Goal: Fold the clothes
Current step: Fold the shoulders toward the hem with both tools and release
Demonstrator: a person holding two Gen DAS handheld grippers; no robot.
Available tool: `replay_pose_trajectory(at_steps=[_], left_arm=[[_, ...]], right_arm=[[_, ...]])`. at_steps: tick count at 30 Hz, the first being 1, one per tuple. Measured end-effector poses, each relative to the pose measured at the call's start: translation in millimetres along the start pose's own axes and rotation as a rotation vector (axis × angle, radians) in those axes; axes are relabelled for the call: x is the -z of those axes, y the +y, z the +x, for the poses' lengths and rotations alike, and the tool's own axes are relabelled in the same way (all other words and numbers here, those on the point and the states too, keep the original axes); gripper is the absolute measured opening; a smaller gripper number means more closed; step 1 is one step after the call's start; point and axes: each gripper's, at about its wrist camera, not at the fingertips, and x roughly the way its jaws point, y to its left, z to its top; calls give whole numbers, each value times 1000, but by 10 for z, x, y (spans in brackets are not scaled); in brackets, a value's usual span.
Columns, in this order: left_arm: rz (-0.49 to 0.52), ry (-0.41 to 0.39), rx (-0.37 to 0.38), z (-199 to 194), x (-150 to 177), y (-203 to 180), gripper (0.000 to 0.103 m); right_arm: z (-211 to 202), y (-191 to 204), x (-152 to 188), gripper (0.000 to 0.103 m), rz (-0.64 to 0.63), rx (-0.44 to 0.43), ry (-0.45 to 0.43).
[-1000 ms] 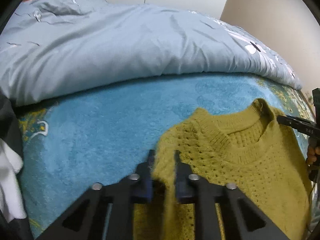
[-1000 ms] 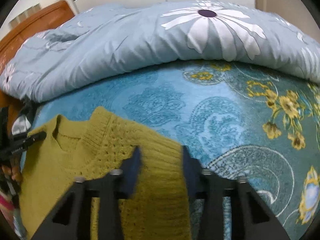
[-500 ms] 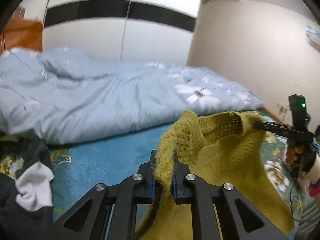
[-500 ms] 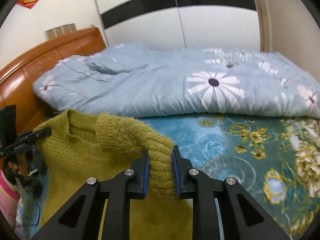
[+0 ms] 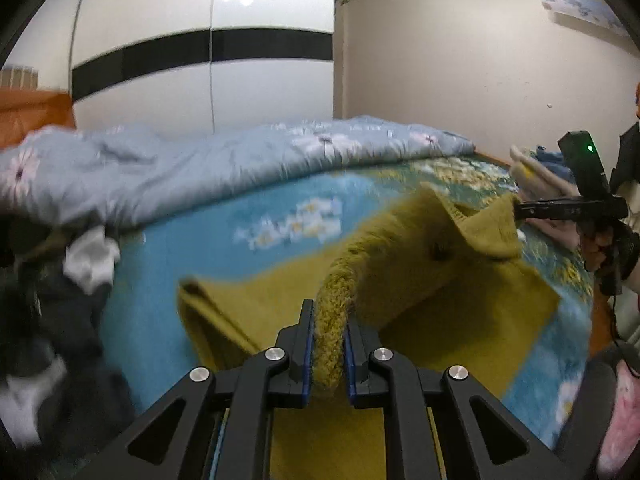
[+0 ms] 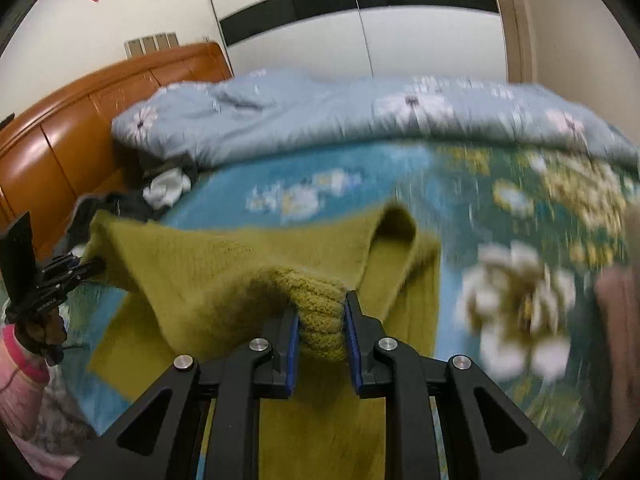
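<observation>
The olive-yellow knit sweater (image 5: pixel 404 280) is held up over the bed, part lifted, w/ its lower part draped on the blue floral bedspread (image 5: pixel 224 224). A thick ribbed edge is pinched between the pads of the left gripper (image 5: pixel 328 350): jaws nearly together, clamped on the knit. In the right wrist view the same sweater (image 6: pixel 224 264) is seen, w/ a ribbed cuff-like roll clamped in the right gripper (image 6: pixel 321 334), jaws likewise drawn in tight on the fabric. The garment is stretched between the two grippers, approx. across the bedspread's middle; one fold of it sags btwn them. The right gripper is also seen in the left view at the far right, gripped by a hand (image 5: pixel 596 248); the left one is seen at the left edge of the right view, held by a hand w/ a pink sleeve (image 6: pixel 24 364).

Beyond the sweater a pale blue daisy-print duvet (image 5: pixel 168 168) is bunched along the far side. A heap of dark and white clothes (image 5: pixel 80 264) lies at the left, beside the duvet. An orange-brown wooden headboard (image 6: pixel 76 136) and a white wardrobe w/ a black band (image 5: pixel 200 52) are seen behind. Much of both views is motion-blurred.
</observation>
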Motion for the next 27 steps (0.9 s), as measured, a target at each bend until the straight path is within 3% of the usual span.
replay_pose_trajectory(at_steps=[6,9,12,14,16,18,21,23,27], left_arm=[[-113,111,-8,0,473,-29,13],[-185,129,-13,-10,578,-16,17],[-256,140,-20,-44,662,-14,19],[-293,151,-33,-79,677,-3,29],[-341,178,-47,-128,698,16,45],[-433,184,6,-212,735,52,50],[-636,182,208,-199,791,139,63],[-763,189,300,-94,801,185,63],[-845,242,292,135,787,190,66]], right_arm=[[-75,-94,535,20,70,39,65],[-87,-101,636,21,112,45,82],[-114,-81,670,27,150,66,87],[-174,-69,696,34,178,94,83],[-258,-67,727,43,202,111,74],[-360,-80,773,50,246,87,59],[-385,-90,821,54,340,-51,44],[-292,-75,828,55,394,-127,48],[-43,-75,790,55,481,-197,56]])
